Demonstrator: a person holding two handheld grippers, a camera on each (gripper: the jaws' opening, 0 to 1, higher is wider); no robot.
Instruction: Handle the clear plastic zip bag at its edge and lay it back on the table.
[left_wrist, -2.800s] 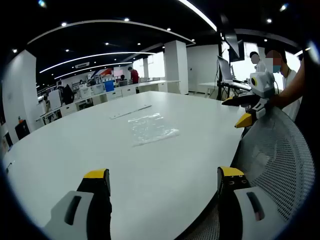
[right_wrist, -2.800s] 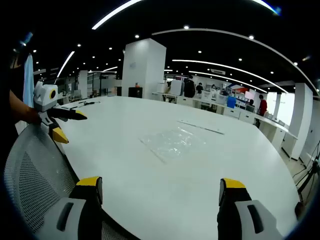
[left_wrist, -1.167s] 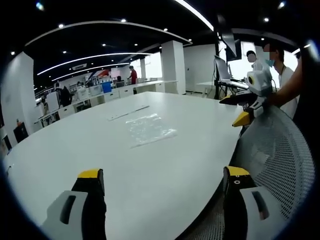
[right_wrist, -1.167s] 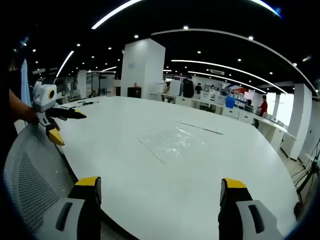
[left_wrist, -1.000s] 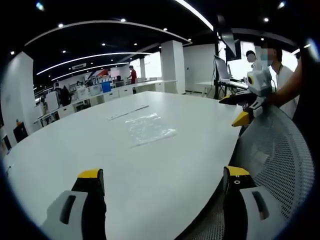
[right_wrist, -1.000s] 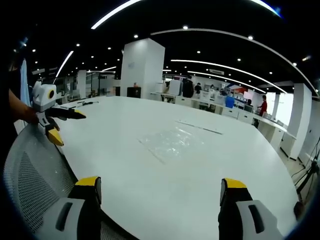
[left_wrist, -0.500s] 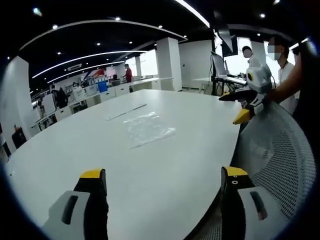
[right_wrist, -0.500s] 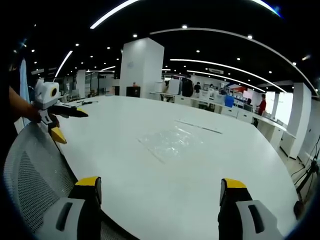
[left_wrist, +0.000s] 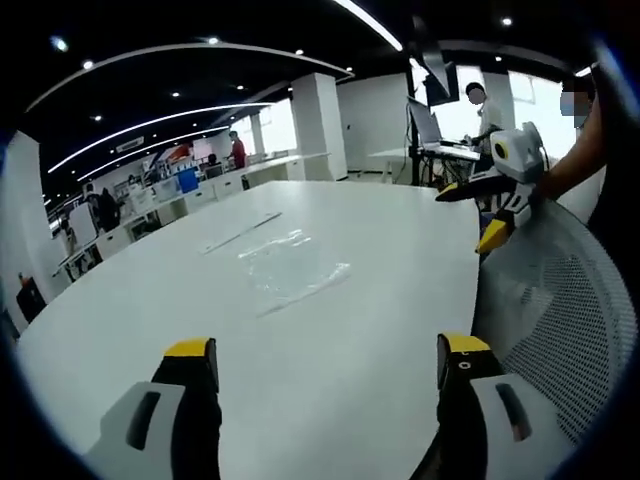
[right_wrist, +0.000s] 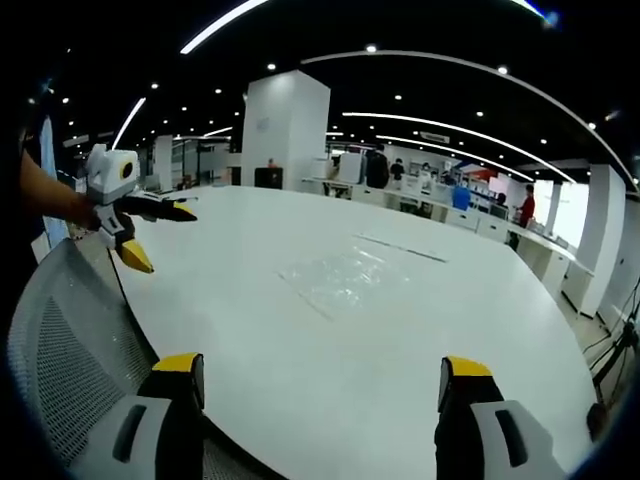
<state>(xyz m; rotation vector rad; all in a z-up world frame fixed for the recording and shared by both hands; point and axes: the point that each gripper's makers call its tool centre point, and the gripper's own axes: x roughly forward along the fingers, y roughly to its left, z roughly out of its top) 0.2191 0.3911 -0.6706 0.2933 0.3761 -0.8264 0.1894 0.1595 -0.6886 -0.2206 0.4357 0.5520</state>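
A clear plastic zip bag (left_wrist: 290, 272) lies flat in the middle of the big white table (left_wrist: 150, 300); it also shows in the right gripper view (right_wrist: 345, 276). My left gripper (left_wrist: 325, 352) stands open above the table's near edge, nothing between its yellow-tipped jaws. My right gripper (right_wrist: 318, 372) is open too, held over the near edge, well short of the bag. Each gripper also appears in the other's view: the right gripper (left_wrist: 490, 210) at right, the left gripper (right_wrist: 150, 232) at left, each held by a hand.
A grey mesh chair back (left_wrist: 555, 310) sits against the table's edge, also seen as the chair back (right_wrist: 60, 340) in the right gripper view. A thin white strip (right_wrist: 405, 252) lies beyond the bag. People and desks stand far off behind the table.
The left gripper has risen and moved a little forward over the table, as seen in the right gripper view. The bag has not moved. Both stay open.
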